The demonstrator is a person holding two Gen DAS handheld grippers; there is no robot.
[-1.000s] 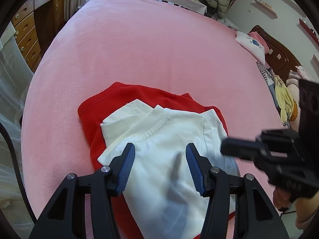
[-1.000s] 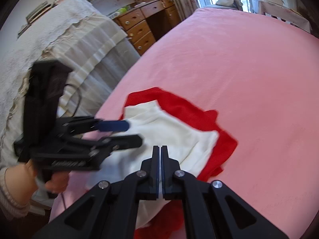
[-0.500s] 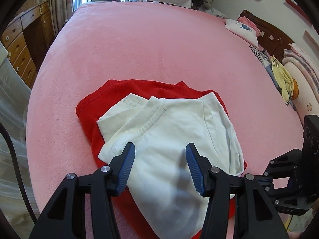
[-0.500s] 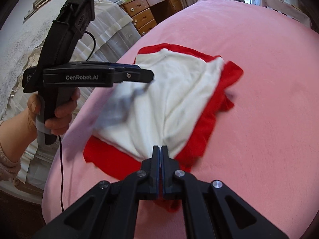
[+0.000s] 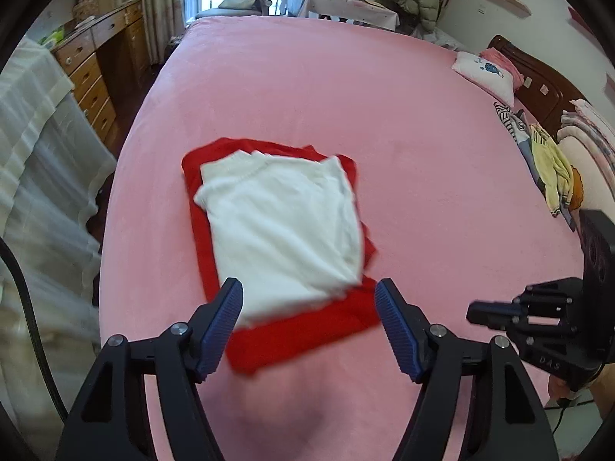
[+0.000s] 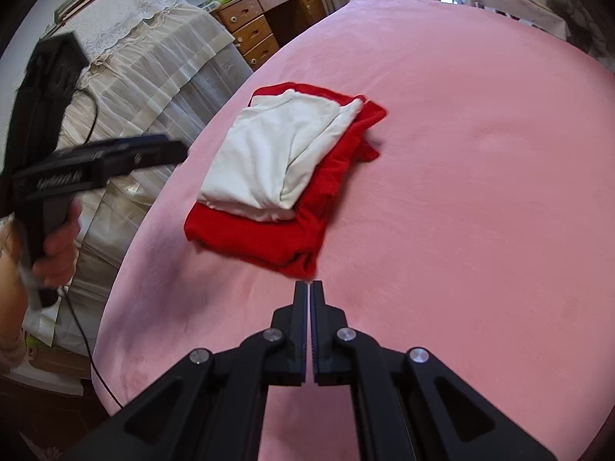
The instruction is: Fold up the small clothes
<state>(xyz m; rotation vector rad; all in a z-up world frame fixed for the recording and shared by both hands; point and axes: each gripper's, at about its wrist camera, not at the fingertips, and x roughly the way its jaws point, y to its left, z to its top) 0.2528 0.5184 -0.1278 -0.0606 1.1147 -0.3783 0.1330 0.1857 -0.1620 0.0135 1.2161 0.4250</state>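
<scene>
A folded white garment [image 5: 284, 230] lies on top of a folded red garment [image 5: 303, 334] on the pink bed. Both also show in the right wrist view, white [image 6: 280, 153] over red [image 6: 269, 238]. My left gripper [image 5: 309, 326] is open and empty, held just short of the pile's near edge; it also shows in the right wrist view [image 6: 153, 151]. My right gripper [image 6: 309, 288] is shut and empty, its tips just short of the red garment's near corner. It appears at the right in the left wrist view [image 5: 488, 313].
The pink bed [image 5: 346, 88] stretches far behind the pile. Loose clothes [image 5: 553, 169] and a pillow [image 5: 484, 73] lie by the headboard at right. A wooden dresser [image 5: 100, 73] and a lace-covered table [image 6: 146, 38] stand off the bed's left edge.
Both grippers have pulled back from the pile toward the bed's near edge. The right gripper, low at the garments' corner before, now sits clear of them. The pile lies flat and still.
</scene>
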